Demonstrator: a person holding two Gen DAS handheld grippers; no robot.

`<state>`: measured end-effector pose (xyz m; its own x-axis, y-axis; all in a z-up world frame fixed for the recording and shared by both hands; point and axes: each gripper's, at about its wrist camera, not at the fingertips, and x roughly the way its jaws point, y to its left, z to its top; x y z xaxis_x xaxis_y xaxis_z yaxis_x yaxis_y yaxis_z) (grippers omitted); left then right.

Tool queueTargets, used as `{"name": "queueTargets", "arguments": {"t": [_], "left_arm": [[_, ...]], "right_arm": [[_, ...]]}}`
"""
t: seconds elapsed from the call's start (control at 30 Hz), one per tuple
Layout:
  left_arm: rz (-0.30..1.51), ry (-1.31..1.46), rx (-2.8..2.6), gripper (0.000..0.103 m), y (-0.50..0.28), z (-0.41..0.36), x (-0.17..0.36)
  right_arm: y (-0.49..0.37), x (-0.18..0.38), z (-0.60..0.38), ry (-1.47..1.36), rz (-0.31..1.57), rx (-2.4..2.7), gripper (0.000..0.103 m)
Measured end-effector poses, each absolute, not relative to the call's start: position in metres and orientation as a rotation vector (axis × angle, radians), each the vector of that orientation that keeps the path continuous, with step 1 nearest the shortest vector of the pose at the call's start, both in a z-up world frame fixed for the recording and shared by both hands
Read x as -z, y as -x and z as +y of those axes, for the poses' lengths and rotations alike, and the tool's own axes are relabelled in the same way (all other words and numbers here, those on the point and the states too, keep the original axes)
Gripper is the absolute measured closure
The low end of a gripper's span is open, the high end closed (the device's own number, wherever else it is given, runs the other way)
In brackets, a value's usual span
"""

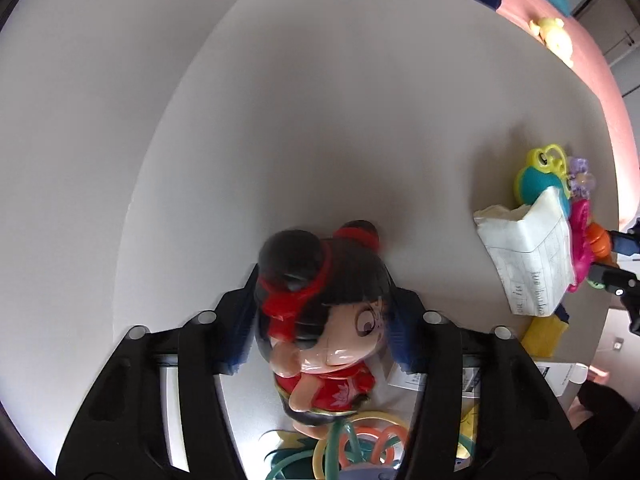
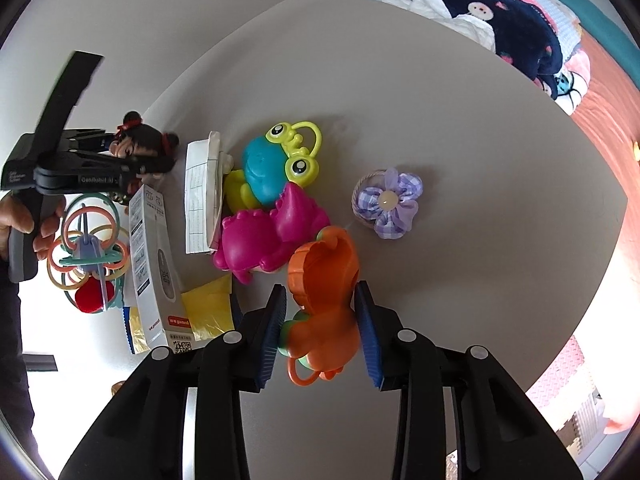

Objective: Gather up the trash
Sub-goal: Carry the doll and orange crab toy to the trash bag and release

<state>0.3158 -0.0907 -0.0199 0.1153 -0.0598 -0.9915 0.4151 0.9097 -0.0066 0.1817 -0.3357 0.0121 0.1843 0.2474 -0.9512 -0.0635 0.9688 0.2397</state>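
In the left wrist view, the left gripper [image 1: 322,320] has a doll [image 1: 320,312] with black hair and a red dress between its two blue pads, which press on the sides of its head. The doll is over the white table [image 1: 320,120]. To the right, a folded paper [image 1: 528,256] with lines and handwriting lies on the table, touching the coloured toys behind it.

In the right wrist view, the right gripper [image 2: 320,332] is wide open around an orange toy [image 2: 324,304]; I cannot tell whether the pads touch it. Beyond it lie a pink toy [image 2: 268,236] and a blue and yellow frog toy [image 2: 276,164]. The folded paper [image 2: 202,196] lies just left of them. A white box [image 2: 154,264] is beside the paper, and a purple cloth flower [image 2: 388,202] lies apart on the right.
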Motion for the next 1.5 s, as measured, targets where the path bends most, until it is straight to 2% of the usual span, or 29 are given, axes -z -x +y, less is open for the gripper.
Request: {"name": "queueTargets", "arguments": {"t": [0.17, 0.23, 0.6, 1.0, 1.5], "left_arm": [[1.399, -0.200, 0.361, 0.051, -0.306, -0.078, 0.011], [1.381, -0.185, 0.354, 0.051, -0.301, -0.074, 0.002], [1.231, -0.118, 0.322, 0.051, -0.283, -0.065, -0.092], [1.137, -0.144, 0.387, 0.051, -0.235, -0.198, -0.138], [1.136, -0.268, 0.691, 0.051, -0.199, -0.418, -0.113]], "right_arm": [[-0.181, -0.012, -0.339, -0.196, 1.365, -0.233, 0.068], [-0.178, -0.017, -0.343, -0.221, 1.353, -0.235, 0.074], [-0.159, -0.073, -0.374, -0.299, 1.227, -0.300, 0.074], [-0.123, -0.120, -0.444, -0.337, 1.104, -0.280, 0.074], [-0.030, -0.128, -0.616, -0.445, 1.019, -0.048, 0.074]]}}
